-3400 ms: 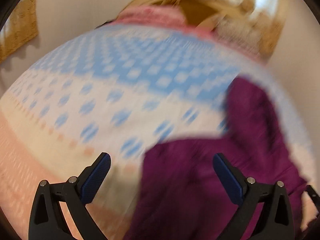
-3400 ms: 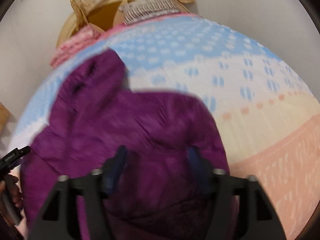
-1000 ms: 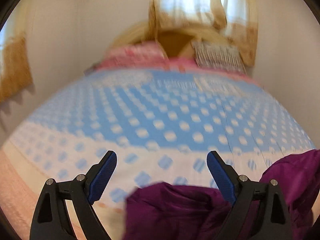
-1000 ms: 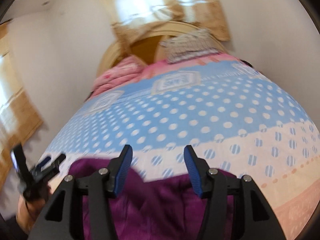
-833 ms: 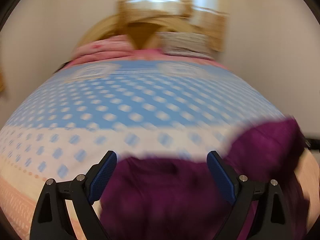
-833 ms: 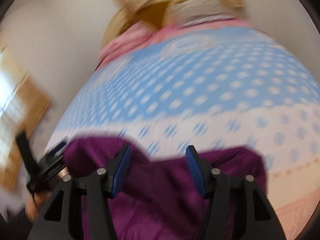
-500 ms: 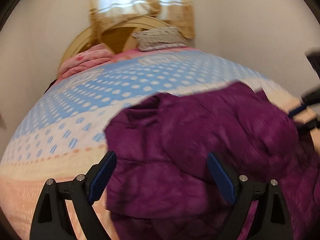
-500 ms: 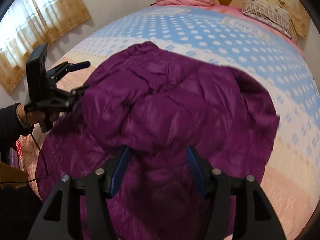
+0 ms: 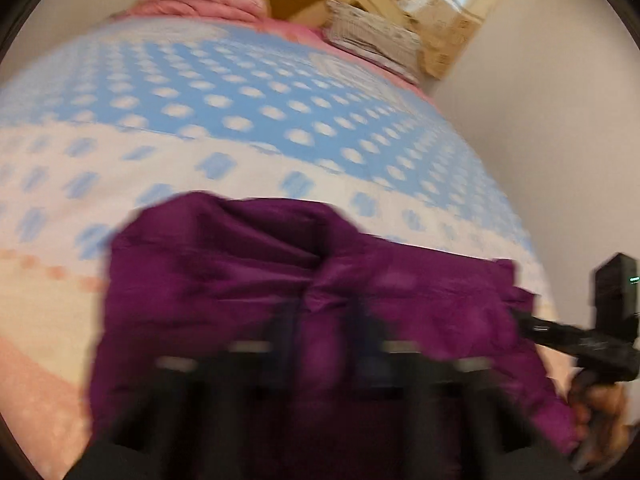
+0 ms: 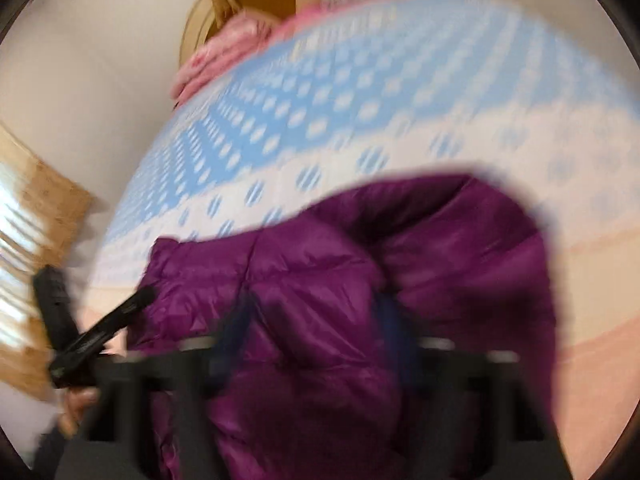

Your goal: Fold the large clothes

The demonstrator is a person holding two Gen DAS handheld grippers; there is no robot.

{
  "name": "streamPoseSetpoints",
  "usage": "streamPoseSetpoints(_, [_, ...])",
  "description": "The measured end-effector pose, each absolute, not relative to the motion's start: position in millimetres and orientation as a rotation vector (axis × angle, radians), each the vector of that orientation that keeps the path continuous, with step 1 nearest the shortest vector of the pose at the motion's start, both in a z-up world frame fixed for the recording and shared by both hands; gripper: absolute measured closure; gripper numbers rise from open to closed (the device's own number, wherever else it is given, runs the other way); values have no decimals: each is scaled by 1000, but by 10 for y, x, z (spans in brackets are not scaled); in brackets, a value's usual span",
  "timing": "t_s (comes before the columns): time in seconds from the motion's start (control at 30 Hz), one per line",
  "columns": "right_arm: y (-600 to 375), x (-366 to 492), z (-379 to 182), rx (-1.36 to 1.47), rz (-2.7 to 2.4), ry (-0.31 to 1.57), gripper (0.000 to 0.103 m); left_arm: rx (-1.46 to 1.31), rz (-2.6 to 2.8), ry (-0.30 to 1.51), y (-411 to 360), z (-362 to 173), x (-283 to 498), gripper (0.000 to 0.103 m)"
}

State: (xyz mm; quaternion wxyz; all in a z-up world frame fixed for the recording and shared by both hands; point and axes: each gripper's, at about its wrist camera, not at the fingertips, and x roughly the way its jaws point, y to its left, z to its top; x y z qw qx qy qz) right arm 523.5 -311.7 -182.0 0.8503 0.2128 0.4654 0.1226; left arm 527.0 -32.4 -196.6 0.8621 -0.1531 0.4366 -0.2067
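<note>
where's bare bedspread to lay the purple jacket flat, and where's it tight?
Free: the blue dotted bedspread between the purple jacket and the pillows, and the peach strip left of the jacket. Tight: the near right edge, where the right gripper meets the hem, and around the left gripper, fabric bunched between its fingers.

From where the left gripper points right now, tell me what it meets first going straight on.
The purple jacket: its bunched fabric already sits between the left gripper's jaws, which look closed on it, though blur hides the contact. Beyond it lies the dotted bedspread.
</note>
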Motion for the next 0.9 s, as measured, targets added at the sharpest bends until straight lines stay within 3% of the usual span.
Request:
streamPoseSetpoints(0.17, [-3073,5230,-1450,318,177,766,90,-201,-322,690,-373,-1591,5282,96])
streamPoseSetpoints(0.33, [-2997,5478,-1680,249,104,807,88,-106,-240,750,-499,-1800,5423,96])
streamPoseSetpoints(0.4, [-3074,5379,-1706,243,40,809,72,-158,-231,734,-403,-1718,5327,95])
streamPoseSetpoints(0.43, [-3106,5314,-1675,258,33,801,47,-165,-221,706,-349,-1646,5252,95])
streamPoseSetpoints(0.47, [-3137,5229,-1628,276,21,779,35,-152,-203,675,-337,-1569,5180,93])
streamPoseSetpoints(0.5, [-3143,5144,-1565,273,1,755,28,-133,-194,645,-336,-1467,5092,82])
streamPoseSetpoints(0.53, [-3139,5029,-1483,257,-10,740,28,-120,-194,613,-338,-1358,4974,56])
streamPoseSetpoints(0.57, [-3096,4902,-1375,257,10,722,30,-122,-191,581,-336,-1271,4852,39])
streamPoseSetpoints(0.6, [-3040,4823,-1298,274,47,704,33,-133,-190,551,-333,-1215,4765,13])
streamPoseSetpoints(0.63, [-2973,4716,-1230,288,92,686,40,-139,-188,501,-355,-1152,4597,6])
streamPoseSetpoints(0.73, [-2641,4496,-1226,264,173,658,53,-60,-227,468,-609,-1169,4350,6])
streamPoseSetpoints(0.9, [-2259,4544,-1792,90,141,705,59,123,-108,565,-1016,-1687,4520,6])
